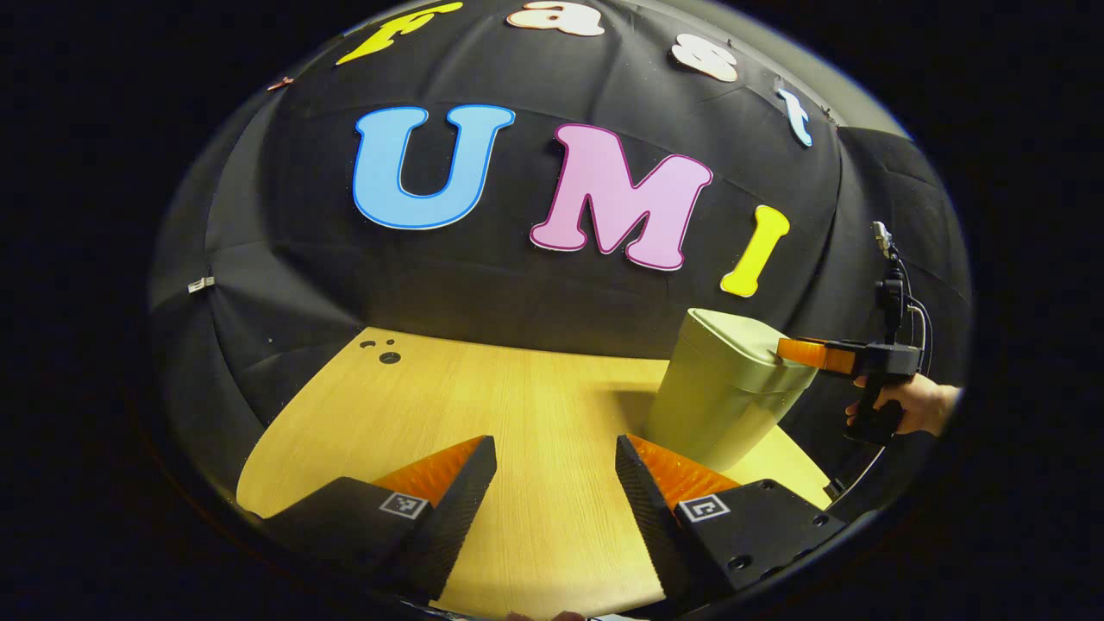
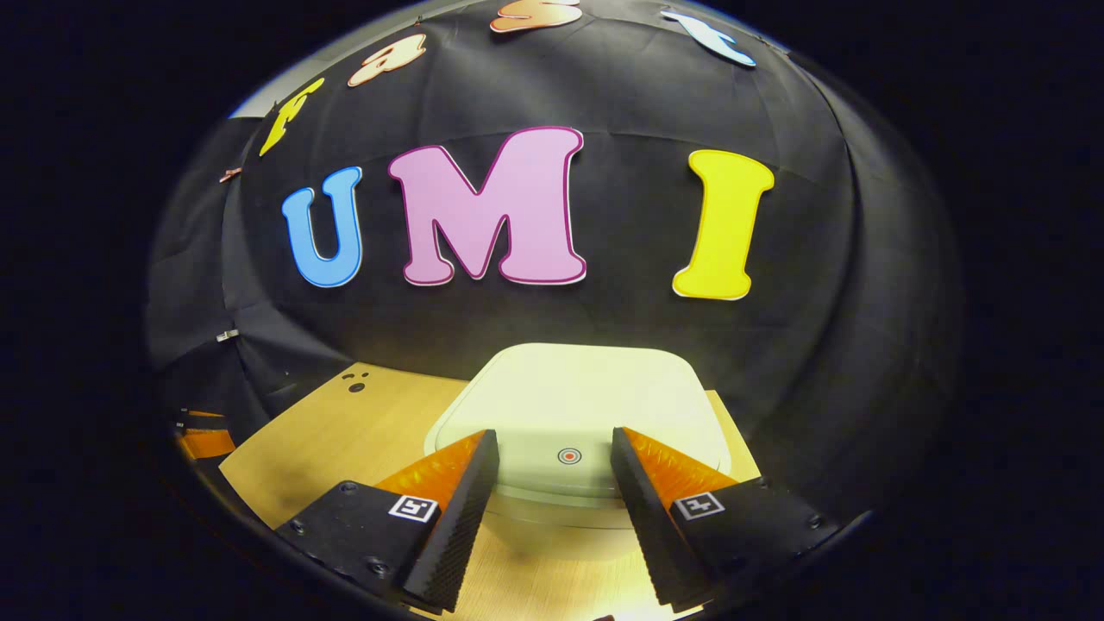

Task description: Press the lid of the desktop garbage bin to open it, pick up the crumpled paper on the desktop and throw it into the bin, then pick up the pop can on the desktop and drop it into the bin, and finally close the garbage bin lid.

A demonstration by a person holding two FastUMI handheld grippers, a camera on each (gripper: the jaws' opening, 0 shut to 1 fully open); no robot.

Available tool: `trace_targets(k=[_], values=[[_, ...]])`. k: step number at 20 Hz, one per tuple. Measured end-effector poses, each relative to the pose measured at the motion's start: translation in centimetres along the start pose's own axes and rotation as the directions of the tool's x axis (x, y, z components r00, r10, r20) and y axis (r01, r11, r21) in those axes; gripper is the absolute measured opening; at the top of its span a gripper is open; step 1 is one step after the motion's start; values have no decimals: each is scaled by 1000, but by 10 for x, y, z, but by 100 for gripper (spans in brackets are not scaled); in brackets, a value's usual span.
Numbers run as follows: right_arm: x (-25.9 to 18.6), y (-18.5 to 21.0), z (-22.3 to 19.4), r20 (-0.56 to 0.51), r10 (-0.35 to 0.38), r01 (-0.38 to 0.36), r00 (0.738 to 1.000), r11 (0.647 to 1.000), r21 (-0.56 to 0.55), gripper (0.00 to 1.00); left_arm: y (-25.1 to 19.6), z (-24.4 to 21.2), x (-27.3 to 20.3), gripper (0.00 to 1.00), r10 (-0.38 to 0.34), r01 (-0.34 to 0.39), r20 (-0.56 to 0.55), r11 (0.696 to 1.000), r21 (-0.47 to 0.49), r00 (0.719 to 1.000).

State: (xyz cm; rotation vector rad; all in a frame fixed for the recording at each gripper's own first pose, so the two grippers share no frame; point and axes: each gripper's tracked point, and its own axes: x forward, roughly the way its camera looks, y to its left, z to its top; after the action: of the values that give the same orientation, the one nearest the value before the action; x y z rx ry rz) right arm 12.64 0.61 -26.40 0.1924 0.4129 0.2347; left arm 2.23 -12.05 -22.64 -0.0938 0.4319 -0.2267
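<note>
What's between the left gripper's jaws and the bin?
Bare tabletop. In the left gripper view, nothing lies between the left gripper and the bin, which stands ahead and to one side.

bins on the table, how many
1. The bin stands at the table's far right in the left gripper view; in the right gripper view its closed lid lies just ahead of the right gripper.

- A black cloth wall (image 1: pixel 552 285) hangs in folds behind and around the far side of the table.
- The table (image 1: pixel 517 405) has a pale wood-grain top, brightly lit, with a glare patch near its front edge.
- A few small dark holes (image 1: pixel 384 352) sit at the table's far left corner.
</note>
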Motion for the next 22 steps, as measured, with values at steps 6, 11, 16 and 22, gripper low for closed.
trace_targets(k=[6,11,16,22], values=[[-19,19,6,27,14,-13,1000,999,-47,92,3,4,-3,90,-19,19,17,1000,1,1000],[-48,46,8,52,38,-36,998,999,-37,92,6,5,-9,90,-50,50,25,999,14,998],[-84,75,5,83,46,-43,996,999,-33,92,12,6,-20,90,-79,78,36,996,30,996],[-112,113,-7,97,78,-72,992,996,-57,92,21,3,-33,90,-88,86,43,995,44,995]])
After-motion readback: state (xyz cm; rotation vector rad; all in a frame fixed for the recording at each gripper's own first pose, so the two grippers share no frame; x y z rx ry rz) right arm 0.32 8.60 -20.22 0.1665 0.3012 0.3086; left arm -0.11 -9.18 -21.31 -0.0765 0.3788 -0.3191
